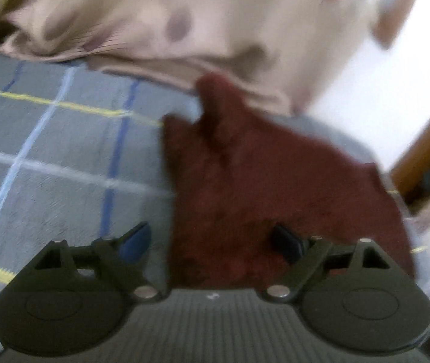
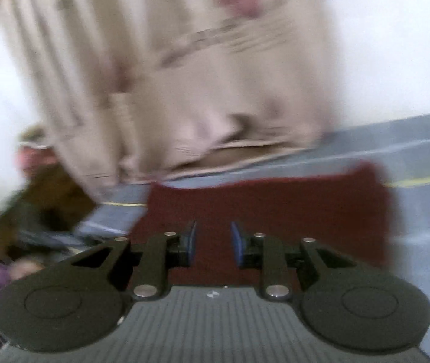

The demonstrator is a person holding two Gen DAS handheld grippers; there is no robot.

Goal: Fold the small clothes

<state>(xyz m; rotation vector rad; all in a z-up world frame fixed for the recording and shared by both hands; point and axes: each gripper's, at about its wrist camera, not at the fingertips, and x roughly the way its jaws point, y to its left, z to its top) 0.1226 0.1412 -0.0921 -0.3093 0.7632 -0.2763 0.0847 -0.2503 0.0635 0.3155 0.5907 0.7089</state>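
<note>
Both the left hand-held gripper (image 1: pixel 212 242) and right hand-held gripper (image 2: pixel 213 242) hover agape, seemingly above the maroon cloth (image 1: pixel 245 175).

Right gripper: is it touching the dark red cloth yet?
Cannot tell. The right wrist view shows the right gripper with jaws open over the dark red cloth, but blur hides any contact.

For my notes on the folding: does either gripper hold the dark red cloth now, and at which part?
Nothing is held. The left gripper and the right gripper are both open over the red cloth, with nothing between the fingers.
</note>
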